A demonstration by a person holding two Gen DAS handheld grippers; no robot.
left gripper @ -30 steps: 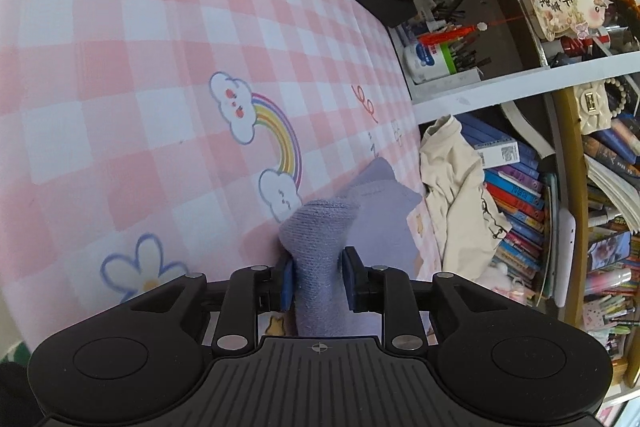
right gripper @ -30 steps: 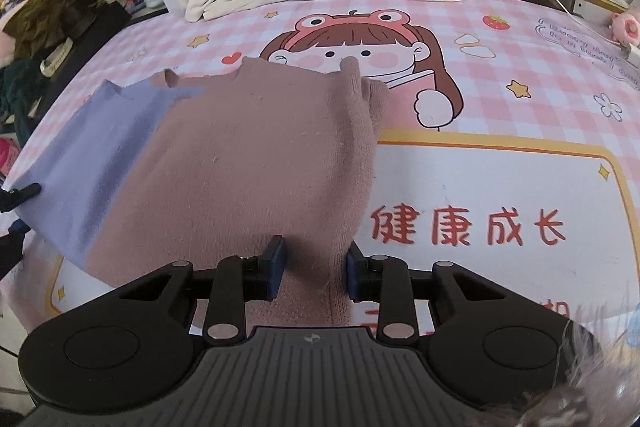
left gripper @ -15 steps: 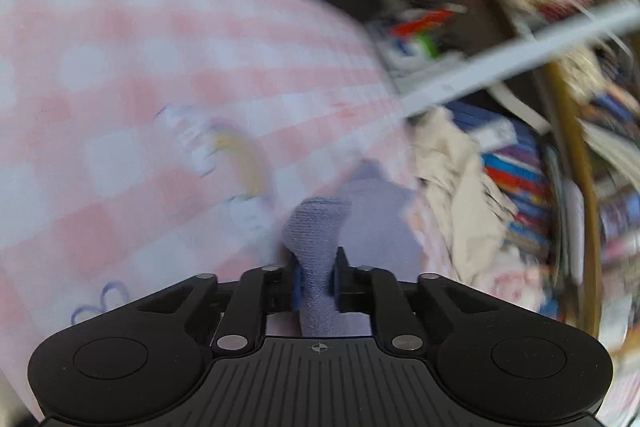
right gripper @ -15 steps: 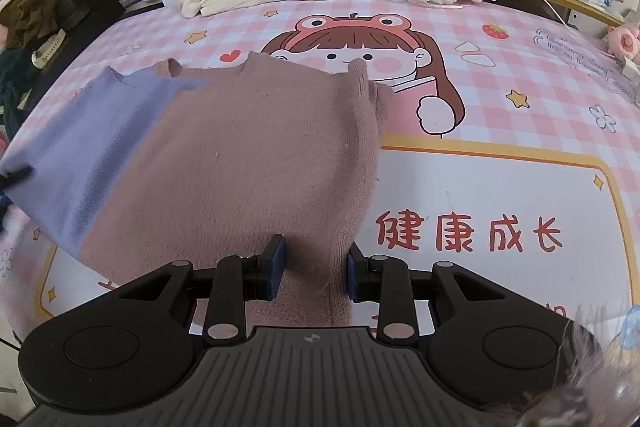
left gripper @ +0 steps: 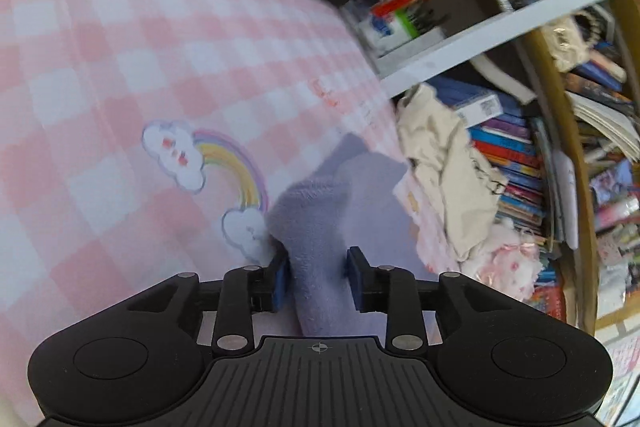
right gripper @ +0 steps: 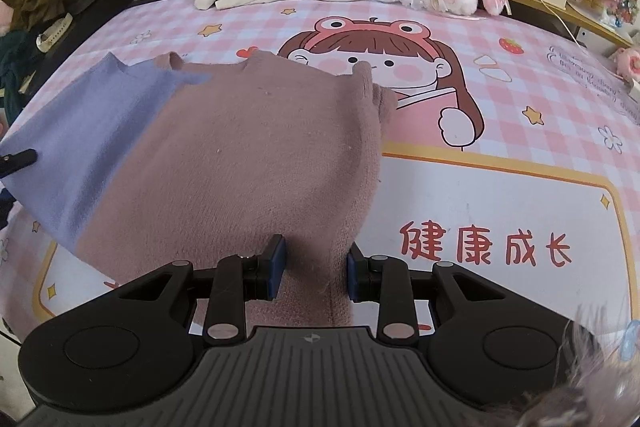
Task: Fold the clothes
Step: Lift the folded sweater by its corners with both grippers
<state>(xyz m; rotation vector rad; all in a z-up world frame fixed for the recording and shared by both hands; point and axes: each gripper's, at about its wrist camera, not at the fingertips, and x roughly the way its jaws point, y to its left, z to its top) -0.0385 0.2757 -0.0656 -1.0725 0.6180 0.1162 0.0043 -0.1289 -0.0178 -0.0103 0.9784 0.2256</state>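
Sweater (right gripper: 248, 163) (mauve, lilac) on blanket (right gripper: 500, 187)

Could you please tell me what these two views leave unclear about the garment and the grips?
- Left gripper: motion blur; contact with the purple fabric unclear.
- Right gripper: its body hides the sweater hem.
- Sweater's underside: hidden in both views.

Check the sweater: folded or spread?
Spread: the sweater lies flat on the bed sheet, its mauve and lilac panels both showing.
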